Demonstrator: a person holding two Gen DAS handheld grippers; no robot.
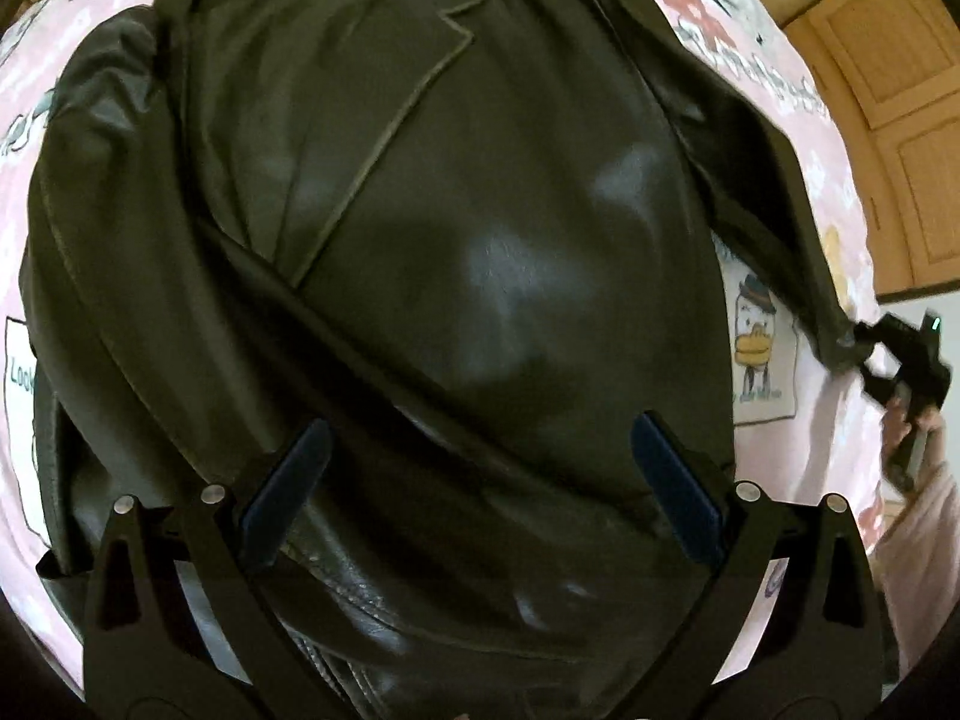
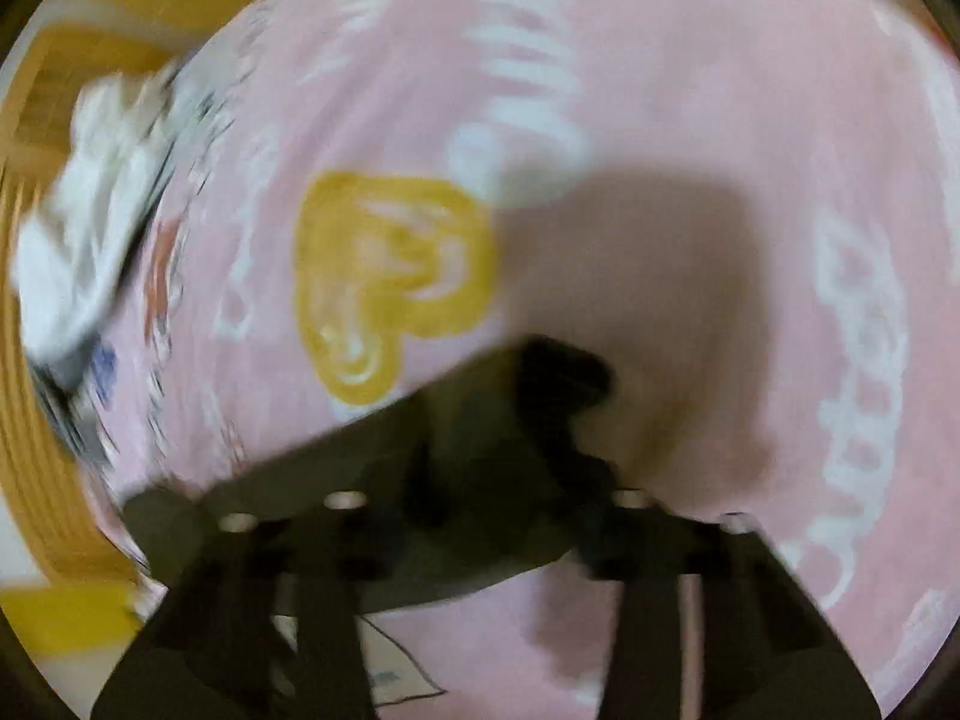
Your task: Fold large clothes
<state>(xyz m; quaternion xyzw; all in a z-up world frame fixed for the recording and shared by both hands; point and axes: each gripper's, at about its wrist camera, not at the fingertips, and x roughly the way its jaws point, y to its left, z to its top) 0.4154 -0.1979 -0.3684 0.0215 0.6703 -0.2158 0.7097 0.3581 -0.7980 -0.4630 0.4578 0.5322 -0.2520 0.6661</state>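
Note:
A dark leather jacket (image 1: 456, 252) lies spread on a pink printed bedsheet (image 1: 774, 120), lapel up. My left gripper (image 1: 480, 462) hovers over the jacket's lower body, jaws wide open and empty. My right gripper (image 1: 864, 345) is at the far right of the left wrist view, shut on the cuff of the jacket's sleeve (image 1: 780, 192), which is stretched out to the side. In the blurred right wrist view the right gripper (image 2: 510, 402) is closed on the dark sleeve cuff (image 2: 336, 480) above the sheet.
A white garment (image 2: 90, 228) lies bunched at the sheet's far edge. A wooden wardrobe door (image 1: 900, 96) stands beyond the bed. The sheet (image 2: 660, 90) carries cartoon prints and a yellow heart (image 2: 390, 276).

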